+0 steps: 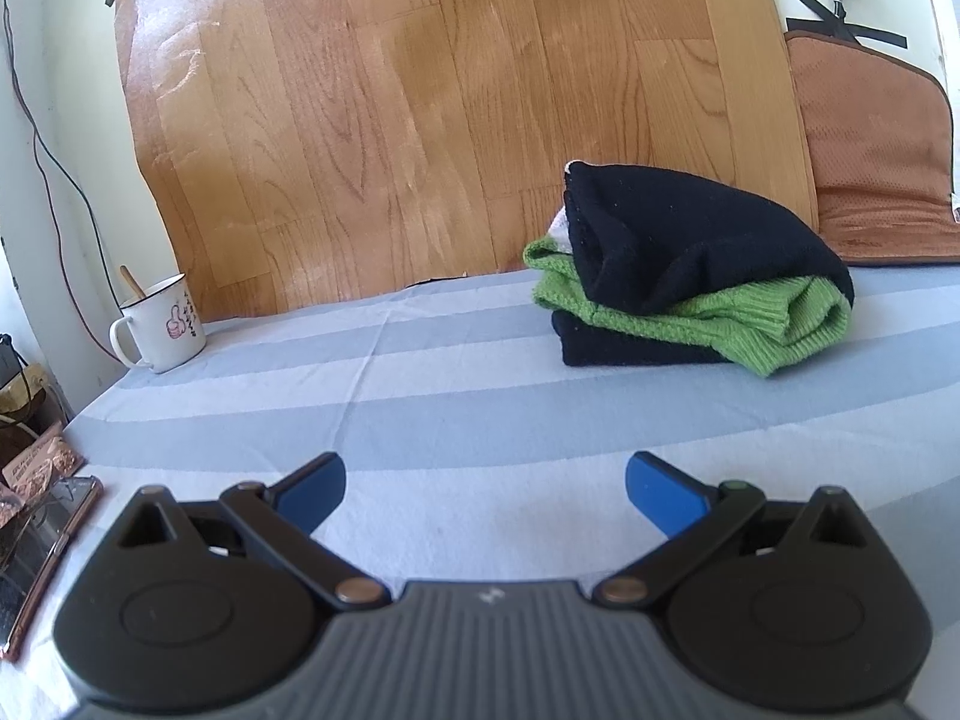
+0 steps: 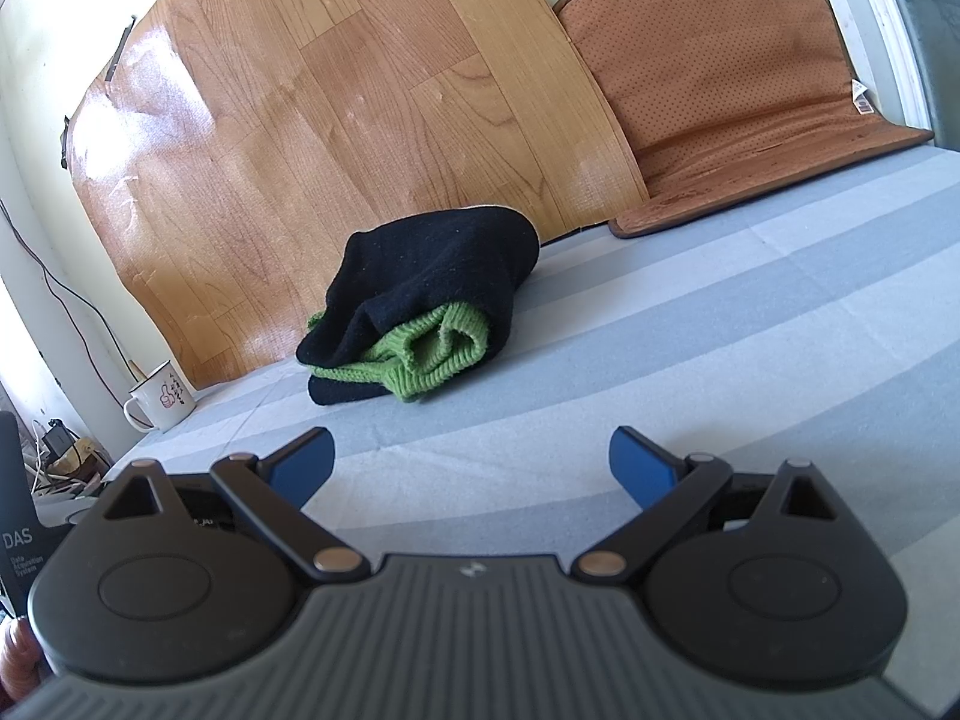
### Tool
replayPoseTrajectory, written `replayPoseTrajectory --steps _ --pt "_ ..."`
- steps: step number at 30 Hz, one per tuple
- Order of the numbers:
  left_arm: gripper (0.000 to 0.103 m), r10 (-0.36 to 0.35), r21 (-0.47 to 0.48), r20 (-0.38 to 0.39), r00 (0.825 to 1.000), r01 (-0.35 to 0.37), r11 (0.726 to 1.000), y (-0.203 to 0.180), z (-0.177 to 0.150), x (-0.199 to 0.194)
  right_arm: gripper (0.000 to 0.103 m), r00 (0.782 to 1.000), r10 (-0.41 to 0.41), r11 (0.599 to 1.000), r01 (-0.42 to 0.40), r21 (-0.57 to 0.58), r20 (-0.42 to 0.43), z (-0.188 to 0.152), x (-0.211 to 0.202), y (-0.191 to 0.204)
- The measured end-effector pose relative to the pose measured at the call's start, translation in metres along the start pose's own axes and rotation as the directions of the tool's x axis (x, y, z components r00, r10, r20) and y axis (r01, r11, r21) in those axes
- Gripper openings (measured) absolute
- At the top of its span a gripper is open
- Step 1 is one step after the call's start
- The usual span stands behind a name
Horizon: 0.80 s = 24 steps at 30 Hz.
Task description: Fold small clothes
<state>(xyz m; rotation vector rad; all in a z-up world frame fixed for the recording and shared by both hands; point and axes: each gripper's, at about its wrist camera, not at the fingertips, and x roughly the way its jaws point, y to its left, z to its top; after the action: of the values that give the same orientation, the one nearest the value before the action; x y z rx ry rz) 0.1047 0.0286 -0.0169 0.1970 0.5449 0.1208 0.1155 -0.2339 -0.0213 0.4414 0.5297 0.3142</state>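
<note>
Clothes look already folded: a black-and-green knitted bundle (image 1: 690, 276) lies on the grey-striped cloth-covered tabletop (image 1: 420, 372), well ahead of both tongs. Left tongs (image 1: 485, 495) and right tongs (image 2: 471, 471) gape wide, holding nothing. Next would be fetching another garment, if any remains. At far left, a white enamel mug (image 1: 159, 324) bears a thumbs-up drawing; its writing is perhaps Chinese, unreadable. A dark box (image 2: 15, 546) reads "DAS".

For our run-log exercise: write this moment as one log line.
left gripper: open, empty | right gripper: open, empty | black-and-green knit garment: folded on striped sheet, untouched
</note>
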Motion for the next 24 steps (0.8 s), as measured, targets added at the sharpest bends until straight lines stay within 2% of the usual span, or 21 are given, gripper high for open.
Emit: replayPoseTrajectory --steps 13,24 --pt "0.103 0.017 0.045 0.021 1.000 -0.018 0.999 -0.0069 -0.0008 -0.0034 0.100 1.000 0.001 1.000 -0.001 -0.001 0.000 0.0003 0.0005 -0.0001" --pt "0.103 0.016 0.045 0.008 1.000 -0.016 0.999 -0.0060 -0.0002 -0.0019 0.100 1.000 0.001 1.000 -0.001 -0.002 -0.003 0.0006 0.0004 -0.0004"
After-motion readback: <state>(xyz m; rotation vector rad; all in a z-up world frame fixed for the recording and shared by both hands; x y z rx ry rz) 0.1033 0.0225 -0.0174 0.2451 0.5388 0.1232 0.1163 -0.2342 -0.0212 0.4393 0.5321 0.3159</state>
